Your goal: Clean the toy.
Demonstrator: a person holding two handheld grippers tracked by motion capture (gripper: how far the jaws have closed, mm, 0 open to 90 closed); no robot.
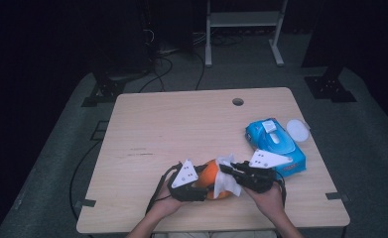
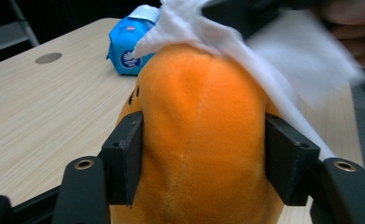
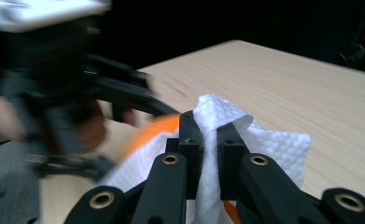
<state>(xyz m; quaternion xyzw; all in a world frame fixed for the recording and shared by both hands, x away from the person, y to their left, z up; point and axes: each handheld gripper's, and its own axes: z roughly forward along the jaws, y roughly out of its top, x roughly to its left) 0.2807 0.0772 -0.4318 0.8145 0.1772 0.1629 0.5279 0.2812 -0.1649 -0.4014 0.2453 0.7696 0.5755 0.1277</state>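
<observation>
- High view gives me the whole table, with both of my grippers working close together near its front edge.
- My left gripper sits at the left of the pair, its grey three-cornered plate facing up, and it has the orange plush toy between its jaws.
- From the left gripper view I can see both black jaws pressed against the sides of the orange plush toy, one on each flank, so it is clamped rather than just framed.
- My right gripper comes in from the right and pinches a white wipe that drapes over the toy's upper side.
- In the right gripper view the jaws are pressed tight together on a fold of the white wipe, which bunches up above them and hangs loose on both sides; a strip of orange shows beneath it.
- In the left gripper view the white wipe lies across the toy's top and trails down its right side.
- A blue wipes pack lies on the table just beyond my right gripper, and a round white lid rests beside the pack's far corner.
- A small round hole sits near the table's far edge.
</observation>
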